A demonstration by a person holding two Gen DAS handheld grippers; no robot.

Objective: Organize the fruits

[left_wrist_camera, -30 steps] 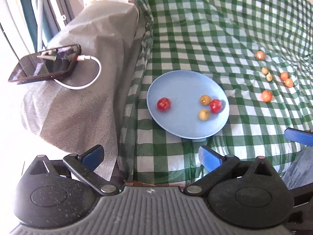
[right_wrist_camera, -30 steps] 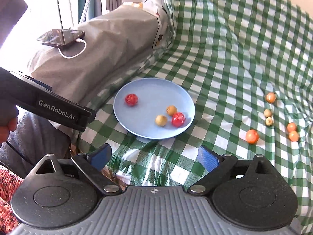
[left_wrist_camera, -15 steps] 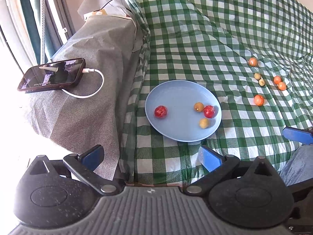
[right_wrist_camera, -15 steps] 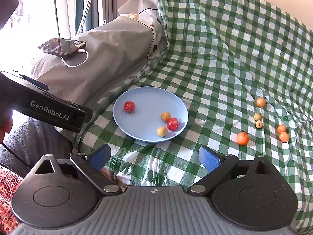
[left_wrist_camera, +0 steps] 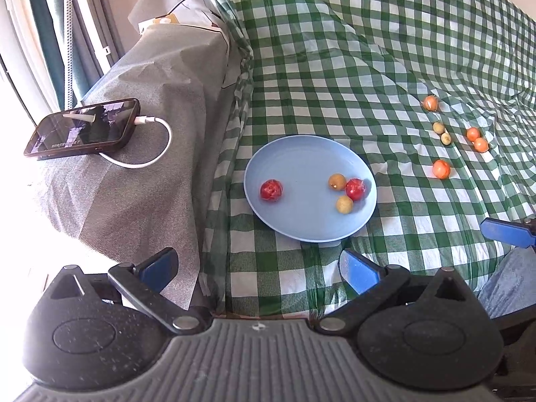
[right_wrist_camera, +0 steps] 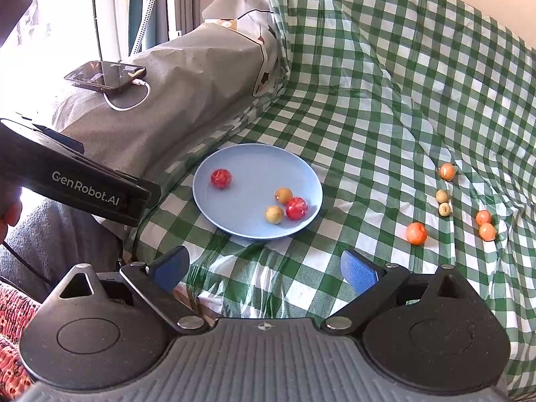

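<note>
While you hold both tools back from the fruit, nothing is picked up yet. Your left gripper (left_wrist_camera: 258, 268) is wide open and holds nothing. Your right gripper (right_wrist_camera: 264, 266) is wide open too, with nothing between its blue pads (right_wrist_camera: 356, 273). I think you keep them open so a small round fruit can slip in between.

From the right gripper's camera, the round light-blue plate (right_wrist_camera: 234, 157) lies at 12 o'clock on the green and white checked cloth (right_wrist_camera: 385, 100). Four fruits sit on it. One red fruit (right_wrist_camera: 221, 178) is alone on the 10 o'clock side of the plate. Another red fruit (right_wrist_camera: 296, 208) touches, or nearly touches, two small yellow-brown fruits (right_wrist_camera: 283, 195) on the 4 o'clock side. They likely rolled there because the soft cloth lets the plate tip a little.

Six more fruits are not on the plate. They lie on the cloth at 2 o'clock, well apart from the plate. The big orange fruit (right_wrist_camera: 416, 233) is the nearest one to you. Two small pale fruits (right_wrist_camera: 442, 196) sit close together behind it, two small orange fruits (right_wrist_camera: 483, 217) touch each other further right, and one orange fruit (right_wrist_camera: 447, 171) is farthest back.

I think the job is partly done. The loose ones are on your right side, so your right gripper looks best for the big orange fruit.

A dark phone (right_wrist_camera: 105, 75) with a white cable (right_wrist_camera: 130, 104) rests on the grey covered thing at 10 o'clock. Keep clear of it.
</note>
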